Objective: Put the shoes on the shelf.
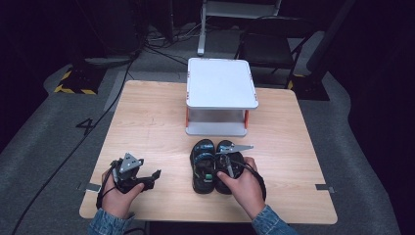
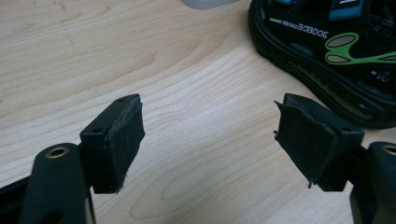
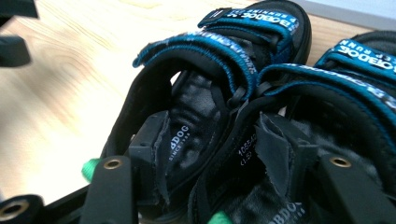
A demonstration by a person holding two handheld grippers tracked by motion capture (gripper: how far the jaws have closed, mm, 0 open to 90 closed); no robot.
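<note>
sandals, a black pair with blue straps, sit side by side on the wooden table in the high view, just in front of a white two-level shelf. the right gripper is down over the pair, with the right hand behind it. the left gripper rests well to the left in the left hand, apart from the sandals.

left gripper view: the jaws stand wide open over bare wood with nothing between them. one sandal lies beyond the far jaw, not touching it.

right gripper view: one jaw sits inside the left sandal, the other inside the right sandal, with their adjoining inner walls between the pads. whether the pads press on those walls cannot be told.
</note>
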